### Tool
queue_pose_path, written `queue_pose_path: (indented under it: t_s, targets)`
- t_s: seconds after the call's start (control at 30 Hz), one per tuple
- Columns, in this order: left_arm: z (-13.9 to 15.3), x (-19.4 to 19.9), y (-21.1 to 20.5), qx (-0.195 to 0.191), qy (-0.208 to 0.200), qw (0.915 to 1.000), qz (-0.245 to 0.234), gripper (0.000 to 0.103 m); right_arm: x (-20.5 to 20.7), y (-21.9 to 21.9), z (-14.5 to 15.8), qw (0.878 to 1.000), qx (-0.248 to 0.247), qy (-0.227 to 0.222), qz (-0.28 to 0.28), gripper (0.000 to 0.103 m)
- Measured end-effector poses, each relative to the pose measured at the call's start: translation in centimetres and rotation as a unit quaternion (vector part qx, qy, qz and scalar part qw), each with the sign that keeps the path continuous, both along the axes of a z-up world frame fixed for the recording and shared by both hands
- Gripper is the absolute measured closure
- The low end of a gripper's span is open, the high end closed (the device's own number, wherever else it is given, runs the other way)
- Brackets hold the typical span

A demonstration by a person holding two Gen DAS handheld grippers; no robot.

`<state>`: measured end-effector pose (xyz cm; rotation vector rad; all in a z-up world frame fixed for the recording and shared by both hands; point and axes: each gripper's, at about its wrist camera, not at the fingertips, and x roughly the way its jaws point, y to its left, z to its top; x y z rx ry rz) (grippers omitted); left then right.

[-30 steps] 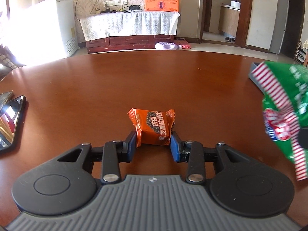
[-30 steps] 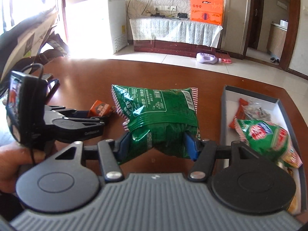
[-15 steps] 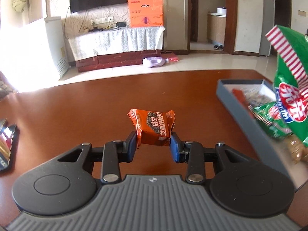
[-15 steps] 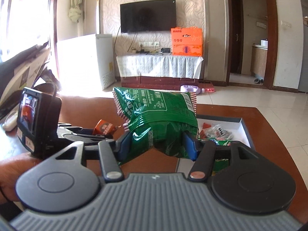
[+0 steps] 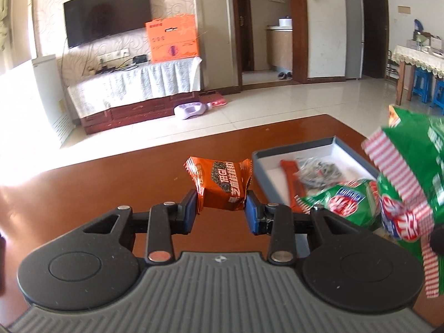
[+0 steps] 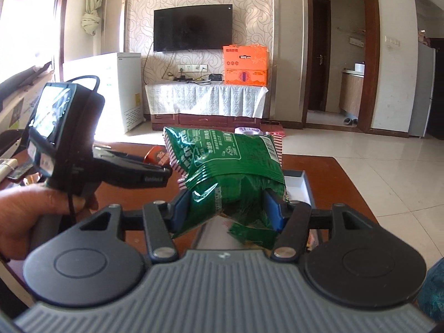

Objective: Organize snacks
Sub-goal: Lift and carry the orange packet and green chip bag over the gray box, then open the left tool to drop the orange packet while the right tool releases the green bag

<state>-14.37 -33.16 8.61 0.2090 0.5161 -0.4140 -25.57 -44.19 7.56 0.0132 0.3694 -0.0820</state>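
Note:
My left gripper [image 5: 220,211] is shut on a small orange snack packet [image 5: 219,184] and holds it in the air above the brown table, just left of a grey tray [image 5: 291,151]. The tray holds a green snack bag [image 5: 347,199], an orange packet [image 5: 290,174] and a clear wrapped snack [image 5: 319,170]. My right gripper [image 6: 226,208] is shut on a large green snack bag [image 6: 230,172] and holds it over the near end of the tray [image 6: 301,183]. That bag also shows at the right of the left wrist view [image 5: 410,183]. The left gripper also shows in the right wrist view [image 6: 133,169].
The brown table [image 5: 111,183] ends just past the tray, with tiled floor beyond. A hand [image 6: 30,216] holds the left gripper's handle. Dark flat items [image 6: 16,172] lie at the table's far left. A TV stand [image 6: 205,102] and orange box [image 6: 245,65] stand at the far wall.
Both grippers have lifted and moved right toward the tray with their snacks still held. The green bag now hangs over the tray's near end, and the orange packet is beside the tray.

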Motion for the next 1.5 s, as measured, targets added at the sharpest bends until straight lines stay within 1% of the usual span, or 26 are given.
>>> queue_pose_path:
  t_s: [0.17,0.33,0.43,0.6,0.77,0.83,0.97,1.13,1.3,1.4,1.43,1.47,1.5]
  targets:
    - [-0.1,0.8,-3.0,0.005,-0.002,0.9999,-0.016,0.062,-0.9,-1.8,-0.6,1.000,0.006,0.003,-0.014,0.044]
    - [-0.3,1.7,-6.5,-0.001,0.004,0.9995,-0.030,0.062,-1.2,-2.4,-1.3,1.000,0.002,0.017,-0.017,0.044]
    - [-0.5,2.3,-8.0,0.002,0.003,0.9993,-0.037,0.062,-1.3,-2.6,-1.7,0.999,-0.001,0.025,-0.021,0.044]
    - [-1.1,3.3,-8.8,-0.001,0.006,0.9992,-0.039,0.062,-1.6,-3.0,-2.0,0.999,0.002,0.027,-0.028,0.045]
    - [-0.9,4.3,-8.9,-0.003,0.005,0.9992,-0.039,0.062,-2.1,-2.9,-1.9,0.999,0.002,0.026,-0.035,0.045]
    - [-1.0,4.5,-8.8,-0.005,0.003,0.9992,-0.040,0.062,-2.0,-2.6,-2.0,0.999,-0.007,0.033,-0.036,0.045]
    - [-0.6,5.1,-9.5,-0.003,-0.001,0.9990,-0.045,0.062,-1.8,-1.6,-2.2,0.997,-0.043,0.049,-0.032,0.045]
    - [-0.5,5.9,-11.4,-0.001,0.000,0.9983,-0.059,0.061,-1.2,0.2,-2.7,0.994,-0.090,0.068,-0.008,0.045]
    - [-1.2,6.3,-13.8,0.004,0.006,0.9970,-0.076,0.061,-0.6,1.1,-3.2,0.991,-0.100,0.086,0.005,0.045]
    - [-1.7,6.4,-15.5,0.021,0.000,0.9961,-0.086,0.057,0.1,1.0,-3.5,0.989,-0.103,0.103,0.000,0.045]
    - [-1.9,6.5,-15.9,0.027,-0.003,0.9959,-0.087,0.053,0.3,0.9,-3.6,0.989,-0.100,0.106,-0.002,0.045]
    - [-2.1,6.7,-16.2,0.029,-0.001,0.9956,-0.089,0.047,0.4,0.8,-3.6,0.989,-0.098,0.108,-0.003,0.045]
    - [-2.2,7.0,-16.4,0.028,0.003,0.9953,-0.093,0.045,0.5,0.8,-3.6,0.989,-0.098,0.109,-0.004,0.045]
